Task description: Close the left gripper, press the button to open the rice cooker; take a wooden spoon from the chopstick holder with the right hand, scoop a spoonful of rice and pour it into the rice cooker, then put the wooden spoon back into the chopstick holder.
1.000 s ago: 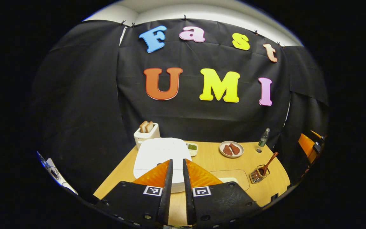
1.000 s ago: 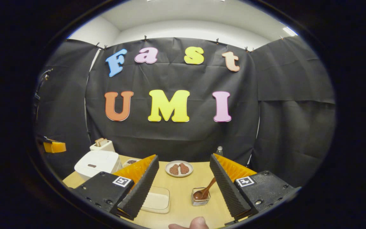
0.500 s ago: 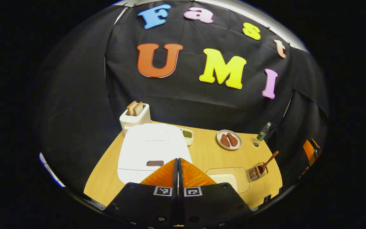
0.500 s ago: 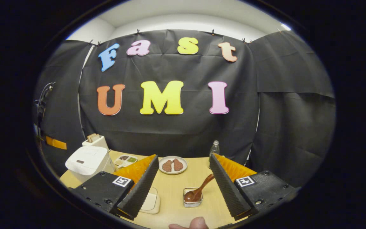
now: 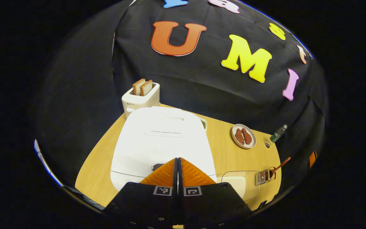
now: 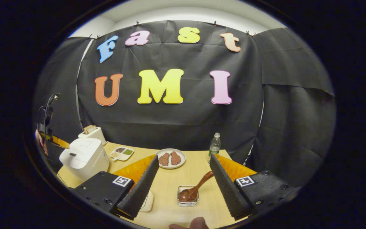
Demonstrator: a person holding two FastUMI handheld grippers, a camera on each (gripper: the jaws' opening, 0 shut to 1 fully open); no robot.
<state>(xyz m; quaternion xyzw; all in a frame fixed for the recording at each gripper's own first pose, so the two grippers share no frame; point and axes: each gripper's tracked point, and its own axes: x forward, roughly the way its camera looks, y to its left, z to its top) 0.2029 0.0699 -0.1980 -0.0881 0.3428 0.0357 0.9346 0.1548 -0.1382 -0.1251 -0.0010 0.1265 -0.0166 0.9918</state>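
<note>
Jaws pressed flat together with nothing between them: that is the left gripper (image 5: 178, 159), whose tips hang over the front edge of the white, rounded-square rice cooker (image 5: 162, 140), right by the small dark button (image 5: 156, 166) on its lid; contact cannot be judged. The lid is down. At 11 o'clock from the cooker stands a white toaster (image 5: 140, 98) with two bread slices in its slot.

On the right gripper (image 6: 183, 165), the jaws stand wide apart and hold nothing. Between them, on the pale wooden table (image 6: 199, 171), sits the small clear square chopstick holder (image 6: 187, 196), and the brown wooden spoon (image 6: 195, 190) lies in it, bowl down, handle leaning toward 2 o'clock. At 12 o'clock from the holder is a round white plate with two brown pieces of food (image 6: 170, 158); a clear plastic bottle (image 6: 214, 147) stands at 1 o'clock. A shallow clear tray of white rice (image 5: 238, 185) lies just beside the cooker at 3 o'clock.
</note>
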